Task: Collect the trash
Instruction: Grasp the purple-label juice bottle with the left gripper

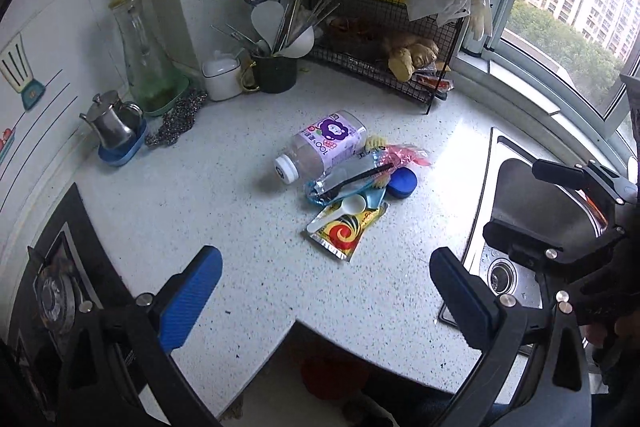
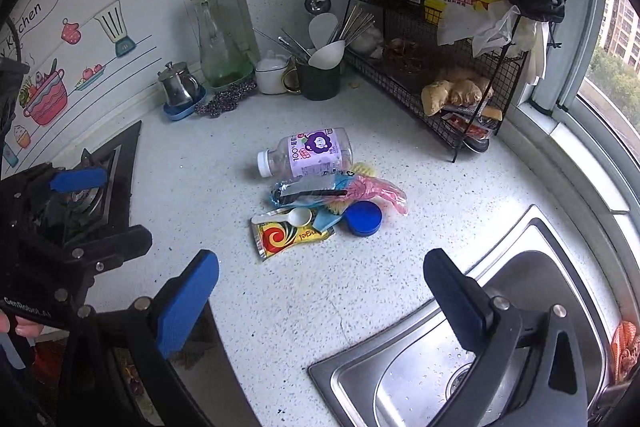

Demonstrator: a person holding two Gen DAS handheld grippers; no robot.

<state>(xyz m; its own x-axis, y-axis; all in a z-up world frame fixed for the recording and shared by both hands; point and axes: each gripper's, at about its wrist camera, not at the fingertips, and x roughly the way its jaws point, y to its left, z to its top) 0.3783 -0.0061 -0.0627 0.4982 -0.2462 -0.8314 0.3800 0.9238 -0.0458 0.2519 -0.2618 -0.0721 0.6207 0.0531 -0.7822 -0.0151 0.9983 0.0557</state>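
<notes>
- We hold the left tool (image 1: pixel 326 291) with its blue-padded jaws spread wide and nothing between them, above the near edge of the speckled white stone desk (image 1: pixel 224 195).
- Our right tool (image 2: pixel 320 291) is likewise wide open and empty, hanging over the desk edge beside the stainless steel sink (image 2: pixel 532 267) at about 4 o'clock in its view.
- The trash lies in one small heap near the middle of the desk, at 12 o'clock from both tools and well apart from them.
- At the heap's far side a clear plastic bottle with a purple label and white cap (image 1: pixel 320 151) lies on its side, cap toward 9 o'clock.
- Just beside it sits a crumpled clear-and-blue wrapper (image 1: pixel 344 179) with a thin black stick across it, and a pink mesh-like wrapper (image 1: pixel 404 155) at 3 o'clock of that.
- A round blue plastic lid (image 1: pixel 403 183) touches the heap at its right.
- Nearest us, a yellow-and-red foil sachet (image 1: pixel 348 231) lies flat, with a small white plastic spoon (image 1: pixel 344 209) resting on its far end.
- Something yellow and bristly shows under the pile; we cannot tell what it is.
- A black wire rack (image 1: pixel 400 27) stands at 1 o'clock, a black gas hob (image 1: pixel 56 287) at 8 o'clock.
</notes>
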